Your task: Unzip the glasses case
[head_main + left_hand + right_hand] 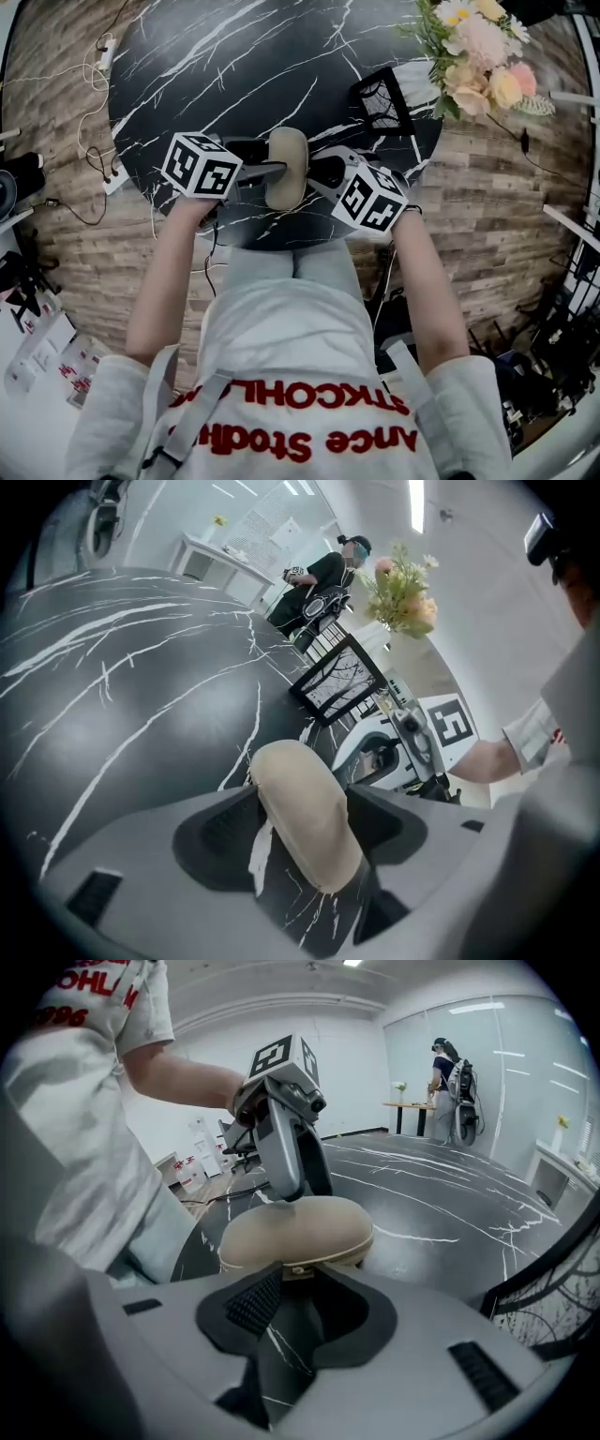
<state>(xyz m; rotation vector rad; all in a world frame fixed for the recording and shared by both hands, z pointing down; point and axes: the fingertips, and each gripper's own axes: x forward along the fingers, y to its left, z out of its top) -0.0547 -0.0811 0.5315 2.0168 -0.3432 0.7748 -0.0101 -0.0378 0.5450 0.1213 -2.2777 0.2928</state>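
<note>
A beige zip glasses case [287,167] lies near the front edge of the black marble table [234,66]. My left gripper [270,172] comes at it from the left. In the left gripper view the case [298,803] fills the gap between the jaws of the left gripper [302,794]; I see no pad pressing it. My right gripper [315,174] faces the case from the right. In the right gripper view the right gripper [298,1281] is open, and the zip pull [292,1268] on the case [295,1230] sits free at its tips.
A black wire holder [384,98] stands on the table at the back right, beside a bunch of flowers [480,47]. The table's front edge lies just below the case. Cables [94,141] trail on the wooden floor to the left. A person [328,574] stands far behind the table.
</note>
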